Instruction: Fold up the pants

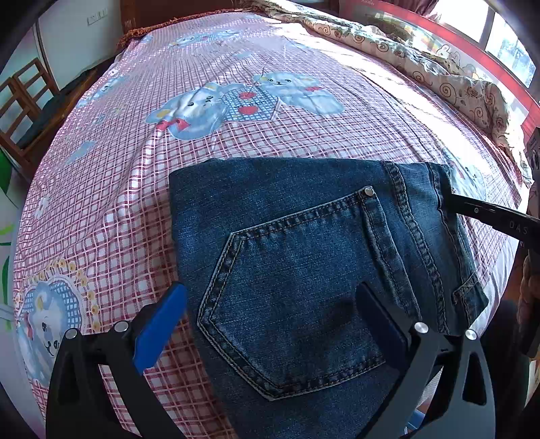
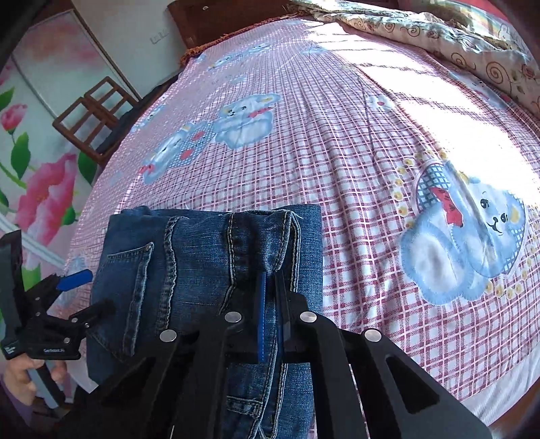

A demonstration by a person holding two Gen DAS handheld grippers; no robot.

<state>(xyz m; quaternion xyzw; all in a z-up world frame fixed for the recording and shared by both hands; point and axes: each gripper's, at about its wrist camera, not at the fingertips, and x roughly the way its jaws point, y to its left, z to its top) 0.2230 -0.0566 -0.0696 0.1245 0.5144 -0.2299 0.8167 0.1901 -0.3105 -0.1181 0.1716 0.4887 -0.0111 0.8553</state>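
Note:
Blue denim jeans lie folded into a compact rectangle on the near part of the bed, back pocket facing up. They also show in the right wrist view. My left gripper is open, its blue-padded fingers spread over the pocket area, holding nothing. My right gripper is shut on the jeans at the waistband edge on the right side of the fold. In the left wrist view only a black finger of the right gripper shows at the jeans' right edge. The left gripper shows at the left in the right wrist view.
The bed has a pink checked sheet with blue bear prints. A rumpled floral quilt lies along the far right side. A wooden chair stands left of the bed. The headboard is at the far end.

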